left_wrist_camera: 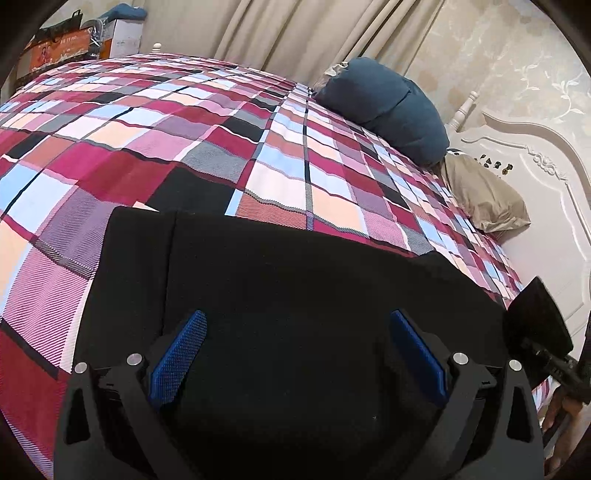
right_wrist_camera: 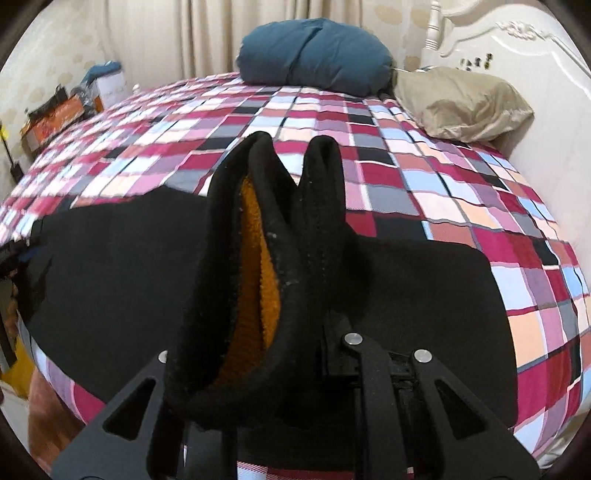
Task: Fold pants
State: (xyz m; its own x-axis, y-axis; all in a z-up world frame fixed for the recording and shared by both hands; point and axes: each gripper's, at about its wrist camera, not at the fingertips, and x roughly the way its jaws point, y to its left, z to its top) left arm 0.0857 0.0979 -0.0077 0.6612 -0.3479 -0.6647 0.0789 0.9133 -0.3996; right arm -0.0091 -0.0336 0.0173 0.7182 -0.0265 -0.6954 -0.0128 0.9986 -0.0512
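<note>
Black pants [left_wrist_camera: 295,273] lie spread flat on the near part of a plaid bedspread [left_wrist_camera: 177,147]. My left gripper [left_wrist_camera: 299,354] hovers just over them, open; its blue pads [left_wrist_camera: 181,358] stand wide apart with only flat cloth below. In the right wrist view my right gripper [right_wrist_camera: 295,295] is shut on a bunched-up edge of the pants [right_wrist_camera: 258,229], whose orange fleece lining [right_wrist_camera: 255,280] shows inside the fold. The cloth drapes over the fingers and hides them. The rest of the pants [right_wrist_camera: 110,266] lies flat to the left and right of the raised fold.
A dark blue pillow [right_wrist_camera: 314,55] and a beige pillow [right_wrist_camera: 461,103] lie at the head of the bed, against a white headboard [left_wrist_camera: 535,177]. Boxes [left_wrist_camera: 74,40] stand beyond the far side, with curtains [left_wrist_camera: 277,29] behind. A hand [left_wrist_camera: 557,413] shows at the right edge.
</note>
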